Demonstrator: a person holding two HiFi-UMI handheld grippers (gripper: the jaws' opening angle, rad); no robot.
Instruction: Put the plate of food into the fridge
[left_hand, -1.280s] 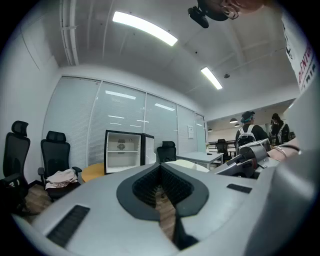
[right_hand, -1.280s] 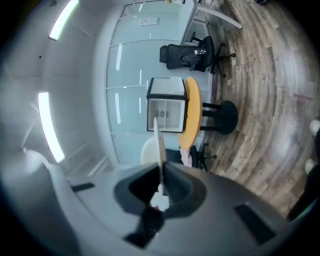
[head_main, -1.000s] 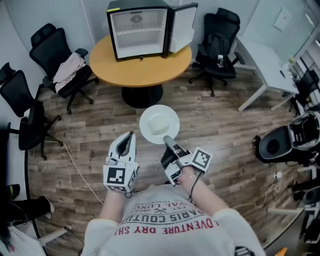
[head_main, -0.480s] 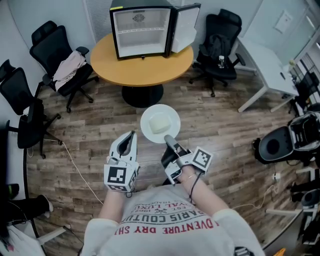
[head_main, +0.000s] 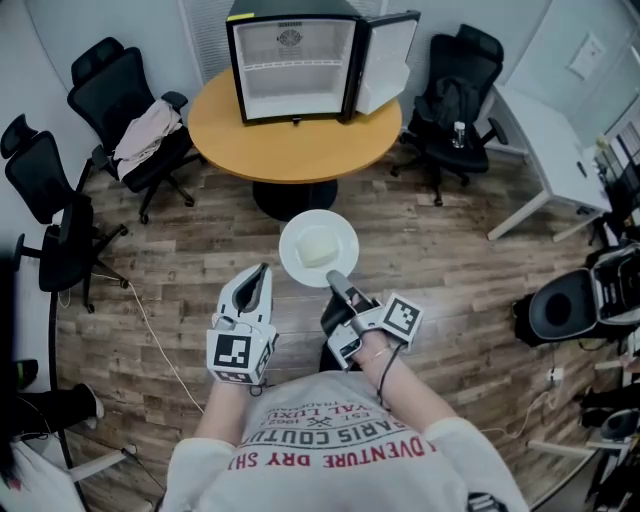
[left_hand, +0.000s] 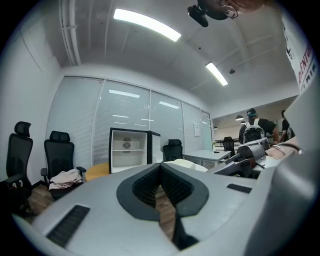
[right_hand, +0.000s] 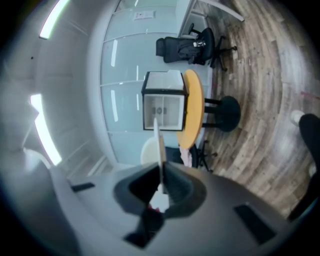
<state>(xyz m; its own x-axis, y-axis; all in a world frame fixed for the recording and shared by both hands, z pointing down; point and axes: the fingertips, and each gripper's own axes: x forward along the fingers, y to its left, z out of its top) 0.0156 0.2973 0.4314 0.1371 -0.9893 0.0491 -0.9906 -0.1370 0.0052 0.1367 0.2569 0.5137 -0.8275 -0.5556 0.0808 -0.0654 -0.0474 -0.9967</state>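
We hold the plate of food (head_main: 296, 256) by its rim in our clamped right gripper (head_main: 335, 280) — left gripper (head_main: 259, 274) closed, empty — but it's well short of the open mini fridge (head_main: 293, 72), not yet inside.

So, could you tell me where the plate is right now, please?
The plate is at the centre of the head view, held by its near rim in the right gripper, above the floor just short of the table carrying the open fridge.

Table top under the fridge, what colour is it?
Light orange-brown table top, clearest in the head view.
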